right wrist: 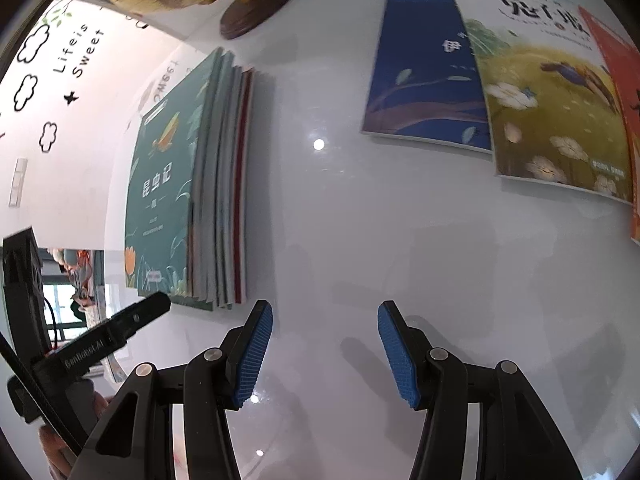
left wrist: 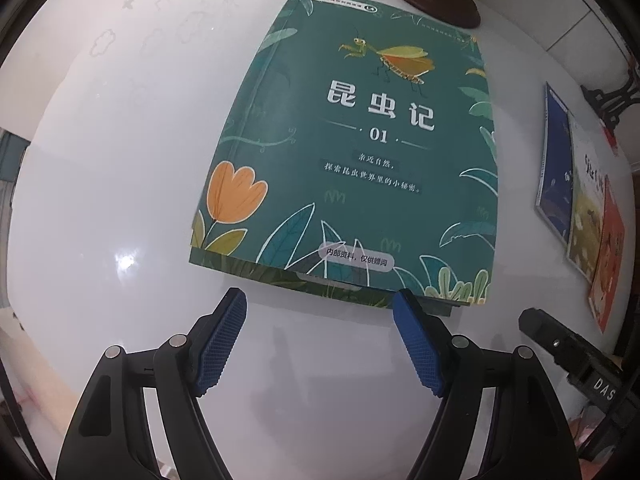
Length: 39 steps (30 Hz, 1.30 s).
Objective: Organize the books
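A glossy white table fills most of both views, and bright spots of lamp light glint off its surface near the middle of the right wrist view. At the upper left of that view a white wall carries black cloud outlines, a star and the words "Life is Sweet" (mirrored faintly in the table top). A pale switch plate sits at the left edge. A globe on a dark round base stands at the top of the frame. White floor tiles show at the upper right of the left wrist view.
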### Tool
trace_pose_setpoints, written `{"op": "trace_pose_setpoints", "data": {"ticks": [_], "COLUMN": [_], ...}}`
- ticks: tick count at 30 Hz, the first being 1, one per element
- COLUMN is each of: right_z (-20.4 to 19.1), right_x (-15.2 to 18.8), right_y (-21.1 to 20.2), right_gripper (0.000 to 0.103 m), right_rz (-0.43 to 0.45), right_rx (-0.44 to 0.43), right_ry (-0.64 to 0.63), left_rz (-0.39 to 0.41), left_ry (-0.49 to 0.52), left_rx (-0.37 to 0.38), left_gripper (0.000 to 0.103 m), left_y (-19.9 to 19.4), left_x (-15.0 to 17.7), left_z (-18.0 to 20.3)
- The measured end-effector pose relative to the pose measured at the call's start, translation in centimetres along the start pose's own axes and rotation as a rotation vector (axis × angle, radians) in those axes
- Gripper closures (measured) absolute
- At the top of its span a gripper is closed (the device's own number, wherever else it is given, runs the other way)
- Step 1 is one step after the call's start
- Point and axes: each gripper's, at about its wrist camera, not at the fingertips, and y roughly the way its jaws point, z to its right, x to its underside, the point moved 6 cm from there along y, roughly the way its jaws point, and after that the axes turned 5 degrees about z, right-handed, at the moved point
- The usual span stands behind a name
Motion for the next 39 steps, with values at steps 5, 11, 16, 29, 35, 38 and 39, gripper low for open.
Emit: {"op": "trace_pose_setpoints", "data": {"ticks": [5, 11, 16, 29, 35, 38, 39], "right_z": [-0.4, -1.1, -1.7, 6.8, 17.3, 21.9, 22.8], "right_x": [0.1, 0.3, 0.5, -4.1, -4.8, -5.1, -5.3], "right_y": [-0.3, -0.4, -0.3, -7.4, -13.2, -15.2, -15.5], "right_gripper": [0.050, 0.050, 0.050, 0.050, 0.050, 0.050, 0.050], "right_rz": [0.005, 0.010, 0.009, 0.272, 0.468, 0.510, 0.508], "right_rx": [0.013, 0.034, 0.035, 0.075, 0.240, 0.324, 0.340], "right_ry": [-0.015, -0.040, -0.056, 0.088, 0.311, 0.388, 0.404], "left_rz": [0.003, 0.018, 0.016, 0.097, 0.096, 0.078, 0.069], "left_ry": [0.001, -0.001, -0.002, 0.266, 0.465, 0.540, 0.552], "left_rx": [0.013, 0.019, 0.012, 0.050, 0.130, 0.184, 0.198], "left_gripper": [0.029, 0.029, 0.029, 0.029, 0.029, 0.029, 0.029], "left_y": [0.1, -1.1, -1.9, -3.2, -1.1, 0.1, 0.4], "left_x": [0.1, 0.1, 0.1, -4.5, -2.5, -0.5, 0.0], "left_z": [0.1, -0.5, -1.0, 13.6, 26.7, 32.0, 33.0]}}
